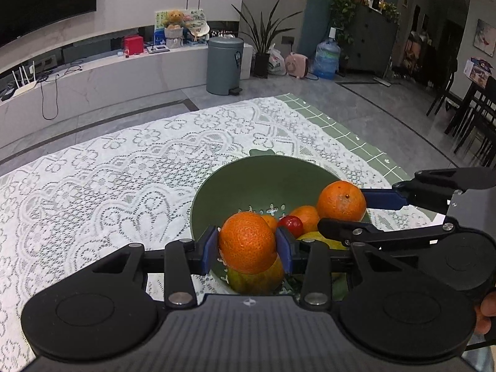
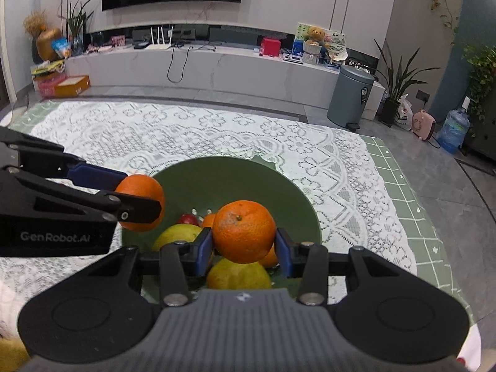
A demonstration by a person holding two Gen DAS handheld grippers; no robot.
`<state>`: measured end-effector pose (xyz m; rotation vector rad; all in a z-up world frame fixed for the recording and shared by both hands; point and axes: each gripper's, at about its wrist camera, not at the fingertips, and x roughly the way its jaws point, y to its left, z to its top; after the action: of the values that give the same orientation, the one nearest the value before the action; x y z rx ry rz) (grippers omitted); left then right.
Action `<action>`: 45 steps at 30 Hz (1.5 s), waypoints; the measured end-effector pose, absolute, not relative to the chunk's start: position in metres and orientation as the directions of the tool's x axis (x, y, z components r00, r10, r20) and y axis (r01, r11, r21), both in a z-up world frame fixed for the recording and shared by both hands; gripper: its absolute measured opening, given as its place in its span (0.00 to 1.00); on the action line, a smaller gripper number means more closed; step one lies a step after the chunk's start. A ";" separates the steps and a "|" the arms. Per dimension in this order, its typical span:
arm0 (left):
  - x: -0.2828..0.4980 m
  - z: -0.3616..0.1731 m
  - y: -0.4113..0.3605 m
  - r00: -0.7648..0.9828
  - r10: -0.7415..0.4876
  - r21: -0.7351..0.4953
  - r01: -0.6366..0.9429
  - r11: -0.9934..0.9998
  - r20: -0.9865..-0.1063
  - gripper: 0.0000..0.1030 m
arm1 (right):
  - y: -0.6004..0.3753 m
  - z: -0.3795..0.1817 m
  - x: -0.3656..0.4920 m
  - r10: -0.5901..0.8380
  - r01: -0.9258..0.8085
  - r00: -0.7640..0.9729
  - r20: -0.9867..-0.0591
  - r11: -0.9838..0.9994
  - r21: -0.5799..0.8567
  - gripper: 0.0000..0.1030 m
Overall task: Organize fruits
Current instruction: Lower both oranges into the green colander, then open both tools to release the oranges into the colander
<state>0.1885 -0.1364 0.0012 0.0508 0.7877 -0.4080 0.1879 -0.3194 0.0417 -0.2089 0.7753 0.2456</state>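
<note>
A green colander bowl point(image 1: 235, 186) stands on the lace tablecloth and holds several fruits: small oranges, a red fruit point(image 1: 291, 223) and yellow-green fruits point(image 2: 237, 276). My left gripper point(image 1: 248, 245) is shut on an orange point(image 1: 246, 241) just above the bowl's near rim. My right gripper point(image 2: 244, 245) is shut on another orange point(image 2: 243, 229) over the bowl. Each gripper shows in the other's view, the right one point(image 1: 344, 214) with its orange point(image 1: 341, 200), the left one point(image 2: 139, 198) with its orange point(image 2: 141, 190).
The white lace cloth point(image 1: 108, 179) covers the table, with a green checked cloth point(image 2: 412, 198) beneath at the right. A grey bin point(image 1: 224, 65), plants and a TV bench stand beyond on the floor.
</note>
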 end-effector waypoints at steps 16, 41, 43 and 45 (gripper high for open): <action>0.231 -0.026 -0.138 0.588 -0.308 -0.098 0.361 0.927 -0.748 0.44 | -0.313 0.010 0.236 0.105 -0.324 0.640 -0.761 0.935 -0.143 0.39; 0.250 -0.035 -0.146 0.583 -0.291 -0.072 0.368 0.927 -0.758 0.47 | -0.314 0.000 0.258 0.081 -0.310 0.626 -0.776 0.939 -0.152 0.40; 0.246 -0.035 -0.146 0.581 -0.295 -0.072 0.375 0.924 -0.758 0.51 | -0.313 0.001 0.256 0.080 -0.316 0.622 -0.779 0.936 -0.156 0.40; 0.244 -0.033 -0.144 0.579 -0.304 -0.080 0.379 0.922 -0.756 0.56 | -0.313 0.002 0.254 0.073 -0.320 0.623 -0.778 0.932 -0.169 0.40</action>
<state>0.2439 -0.1442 -0.0334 0.0933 0.8652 -0.3999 0.2544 -0.3130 0.0016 -0.3056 0.8718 0.2297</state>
